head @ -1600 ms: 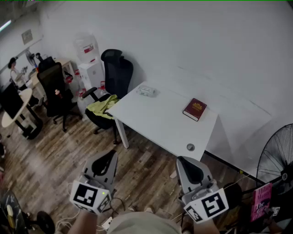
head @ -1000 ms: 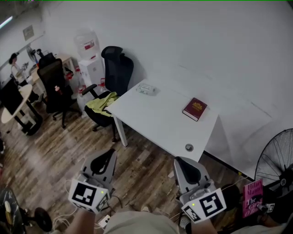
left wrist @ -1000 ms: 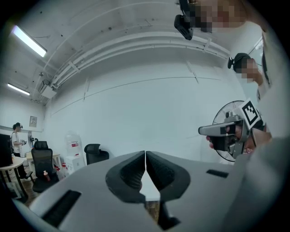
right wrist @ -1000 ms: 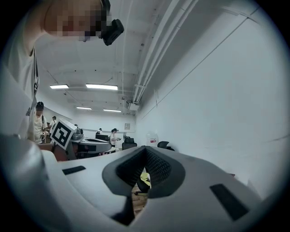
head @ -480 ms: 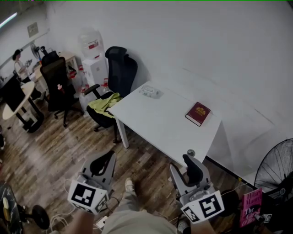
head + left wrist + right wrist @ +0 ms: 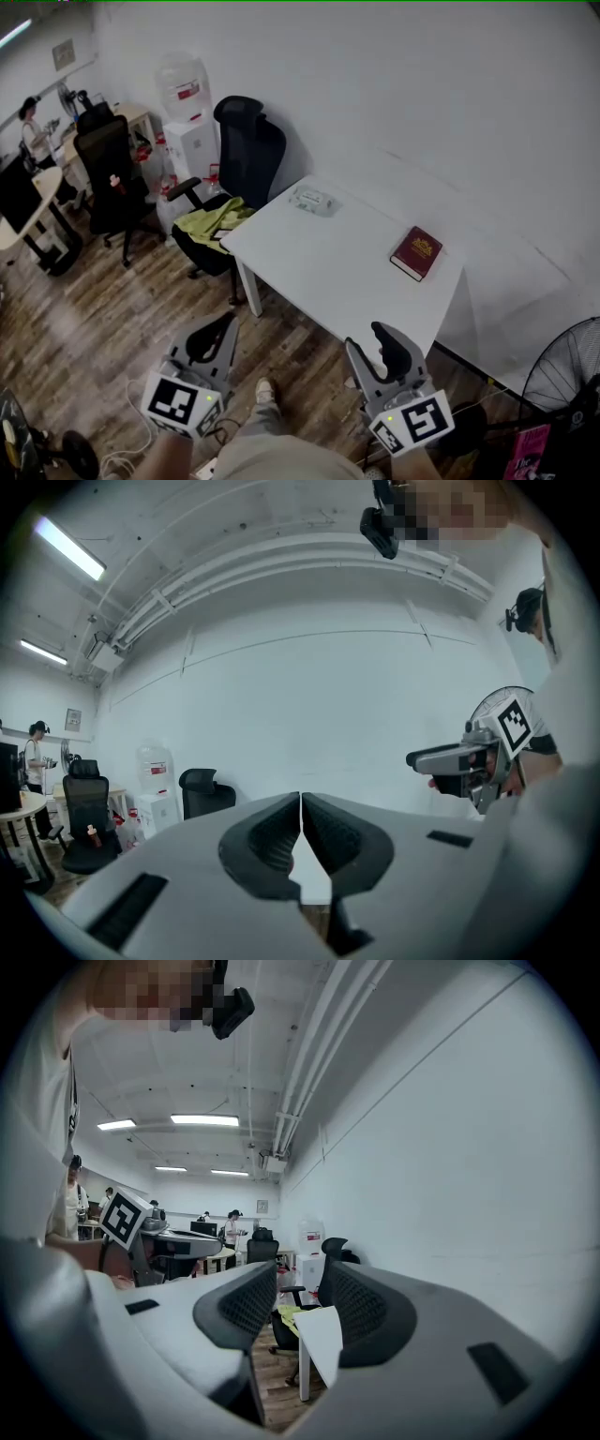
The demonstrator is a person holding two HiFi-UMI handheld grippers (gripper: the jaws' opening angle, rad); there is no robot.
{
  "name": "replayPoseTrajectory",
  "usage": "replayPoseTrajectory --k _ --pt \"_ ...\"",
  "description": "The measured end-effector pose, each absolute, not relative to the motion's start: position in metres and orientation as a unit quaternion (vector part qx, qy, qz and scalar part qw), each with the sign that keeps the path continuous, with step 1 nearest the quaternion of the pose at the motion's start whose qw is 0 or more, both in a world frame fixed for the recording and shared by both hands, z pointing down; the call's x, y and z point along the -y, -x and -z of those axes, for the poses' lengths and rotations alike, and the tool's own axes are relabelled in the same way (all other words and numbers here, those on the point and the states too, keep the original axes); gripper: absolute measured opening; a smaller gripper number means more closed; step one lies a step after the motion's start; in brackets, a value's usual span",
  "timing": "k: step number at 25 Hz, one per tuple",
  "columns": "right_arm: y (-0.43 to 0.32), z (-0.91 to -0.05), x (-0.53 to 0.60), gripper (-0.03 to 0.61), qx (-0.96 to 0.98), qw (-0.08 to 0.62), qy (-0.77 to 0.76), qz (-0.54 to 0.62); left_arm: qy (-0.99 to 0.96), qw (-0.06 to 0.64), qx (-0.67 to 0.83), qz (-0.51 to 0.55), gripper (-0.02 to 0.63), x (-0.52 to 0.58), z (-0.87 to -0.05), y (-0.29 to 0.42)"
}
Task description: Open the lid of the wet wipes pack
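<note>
Lid yet to be lifted: a person with a two-jaw gripper in each hand stands short of a white table (image 6: 328, 258), both tools held level above the wooden floor; the wet wipes pack (image 6: 312, 200) lies flat near the table's far left corner, close to a black office chair (image 6: 249, 150), well apart from both grippers and from the dark red book (image 6: 416, 252) toward the table's right end; the left gripper (image 6: 226, 322) has its jaws together with nothing in them, while the right gripper (image 6: 365, 338) has just been opening its jaws, which stand wide apart and empty; the pack's lid looks untouched, so the step in hand is judged to be the approach; doing it well would likely mean closing in on the pack's corner of the table, tipping both tools down toward the tabletop, pressing the left gripper's jaws on the soft body of the pack so it neither slides nor lifts, and setting the right gripper's spread jaws on the lid's free edge to pinch lightly and swing it up on its hinge; which edge carries the tab cannot be told from this far, and a hard squeeze would probably buckle the pack
</note>
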State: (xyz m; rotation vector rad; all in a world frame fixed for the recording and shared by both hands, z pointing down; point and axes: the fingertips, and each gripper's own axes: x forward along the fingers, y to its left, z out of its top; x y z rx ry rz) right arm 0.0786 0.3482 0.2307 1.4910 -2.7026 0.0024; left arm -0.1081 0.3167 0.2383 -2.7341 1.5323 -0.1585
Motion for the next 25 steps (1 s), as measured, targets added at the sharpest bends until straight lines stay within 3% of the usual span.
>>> replayPoseTrajectory --k 14,25 --pt "-0.030 -0.253 -0.131 0.186 0.848 0.099 -0.520 -0.005 0.891 0.000 -0.446 0.086 0.026 -0.095 -0.258 0.160" --pt "-0.042 -0.303 -0.022 0.186 0.829 0.147 -0.538 -0.045 0.903 -0.021 -0.416 0.106 0.026 0.013 -0.292 0.146"
